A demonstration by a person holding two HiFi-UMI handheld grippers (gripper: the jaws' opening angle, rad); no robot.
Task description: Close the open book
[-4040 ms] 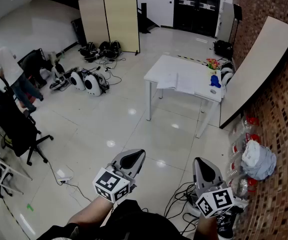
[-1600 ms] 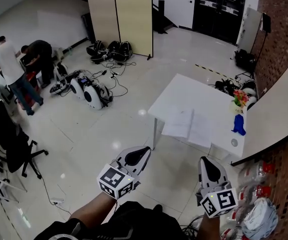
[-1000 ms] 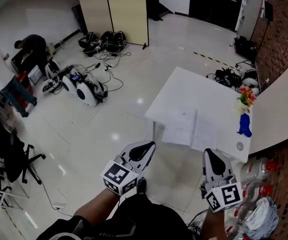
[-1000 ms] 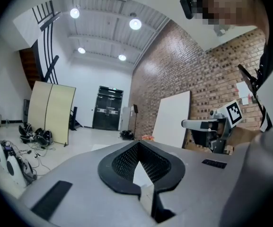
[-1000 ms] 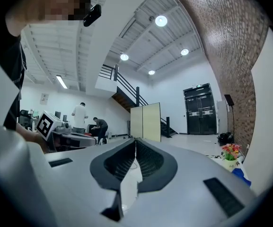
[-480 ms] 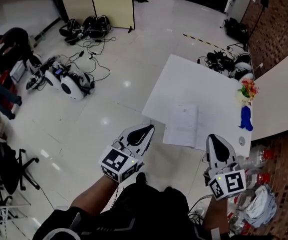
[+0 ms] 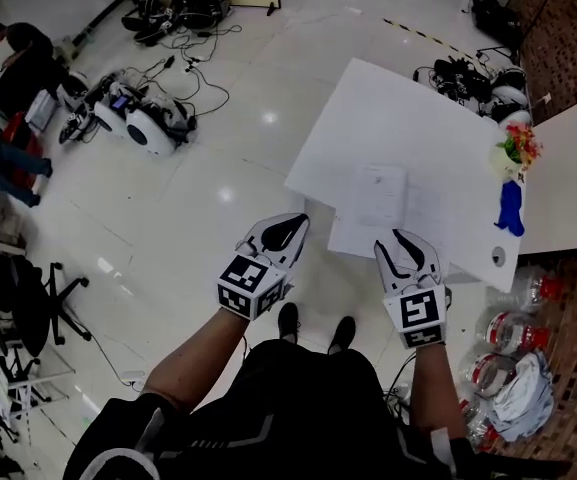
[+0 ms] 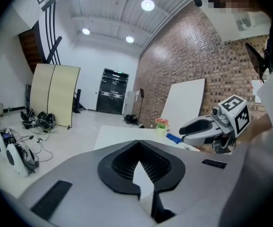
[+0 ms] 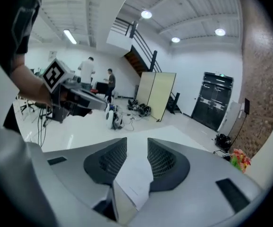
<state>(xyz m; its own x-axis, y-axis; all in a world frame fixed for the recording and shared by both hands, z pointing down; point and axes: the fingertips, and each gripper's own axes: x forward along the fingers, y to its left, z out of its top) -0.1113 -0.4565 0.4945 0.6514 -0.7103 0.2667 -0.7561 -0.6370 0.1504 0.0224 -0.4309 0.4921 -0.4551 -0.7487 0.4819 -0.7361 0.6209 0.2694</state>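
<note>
- Two grippers near the open book (image 7: 393, 208): left gripper (image 7: 286, 230) closed, empty; right gripper (image 7: 405, 246) just opening, nothing between its jaws.
- Jaw tips could snag and crease a loose page.

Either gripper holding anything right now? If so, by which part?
Nothing is held. Left gripper jaws together, empty; right gripper jaws have just been opening, nothing between them. Open book lies untouched on table.
</note>
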